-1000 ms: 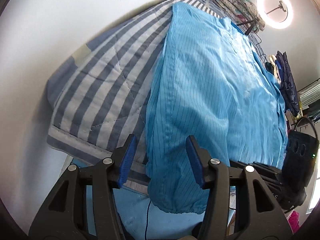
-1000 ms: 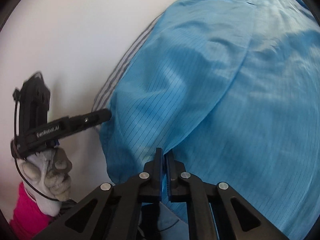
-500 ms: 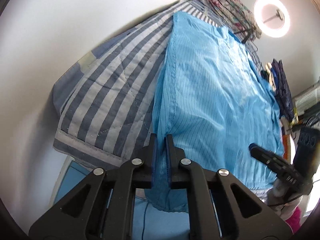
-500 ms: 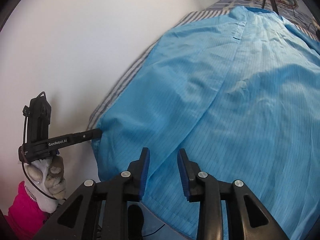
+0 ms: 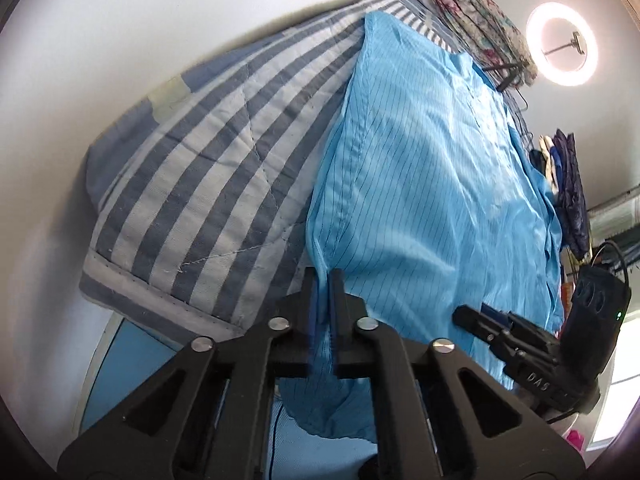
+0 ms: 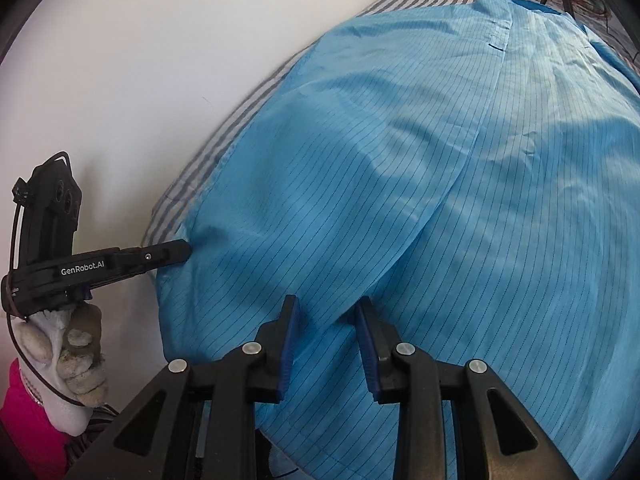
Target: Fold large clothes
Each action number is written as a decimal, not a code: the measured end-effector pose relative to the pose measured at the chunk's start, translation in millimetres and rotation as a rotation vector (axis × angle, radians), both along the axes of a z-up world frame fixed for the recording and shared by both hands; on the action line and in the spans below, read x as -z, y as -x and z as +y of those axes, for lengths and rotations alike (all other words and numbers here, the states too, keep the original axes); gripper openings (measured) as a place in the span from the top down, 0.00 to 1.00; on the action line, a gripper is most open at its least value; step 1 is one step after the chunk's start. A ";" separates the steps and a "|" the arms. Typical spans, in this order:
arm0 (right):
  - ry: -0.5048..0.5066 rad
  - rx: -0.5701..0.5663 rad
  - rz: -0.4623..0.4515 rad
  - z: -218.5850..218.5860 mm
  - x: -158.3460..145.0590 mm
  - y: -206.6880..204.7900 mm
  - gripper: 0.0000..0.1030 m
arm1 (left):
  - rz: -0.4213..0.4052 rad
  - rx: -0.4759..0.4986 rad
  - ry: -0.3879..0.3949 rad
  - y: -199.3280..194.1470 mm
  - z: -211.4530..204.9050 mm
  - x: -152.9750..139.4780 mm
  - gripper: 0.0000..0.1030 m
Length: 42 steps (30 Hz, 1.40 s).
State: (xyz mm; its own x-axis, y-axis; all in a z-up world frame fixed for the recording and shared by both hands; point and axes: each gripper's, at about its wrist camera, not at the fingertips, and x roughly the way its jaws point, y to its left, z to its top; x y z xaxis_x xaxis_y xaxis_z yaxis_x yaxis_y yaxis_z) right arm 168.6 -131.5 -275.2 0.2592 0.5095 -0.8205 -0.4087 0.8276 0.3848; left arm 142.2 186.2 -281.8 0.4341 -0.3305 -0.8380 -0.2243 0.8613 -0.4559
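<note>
A large light-blue pinstriped garment [image 5: 432, 184] lies spread lengthwise over a bed, its near hem hanging past the bed's front edge. My left gripper [image 5: 323, 280] is shut on the garment's left near edge, cloth pinched between the blue pads. In the right wrist view the same garment [image 6: 420, 184] fills the frame. My right gripper [image 6: 326, 312] is open a little above the cloth at the near hem, nothing pressed between its pads. The left gripper [image 6: 182, 251] appears there from the side, biting the hem corner, held by a gloved hand [image 6: 76, 344]. The right gripper [image 5: 476, 318] shows at lower right.
A blue-and-grey striped quilt [image 5: 192, 184] covers the bed, against a white wall [image 5: 120, 40]. A floral bundle [image 5: 476, 16] lies at the far end beside a ring light [image 5: 562, 50]. Dark clothes [image 5: 568, 196] hang at the right. A pink sleeve [image 6: 24, 432] is at lower left.
My left gripper went from open to shut on the garment's left hem edge. My right gripper opened, let go of the cloth and drew back slightly.
</note>
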 end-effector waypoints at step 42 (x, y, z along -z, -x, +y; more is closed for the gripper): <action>0.102 0.008 0.046 142.5 -30.6 -185.2 1.00 | -0.262 0.168 -0.191 15.9 -70.9 -80.1 1.00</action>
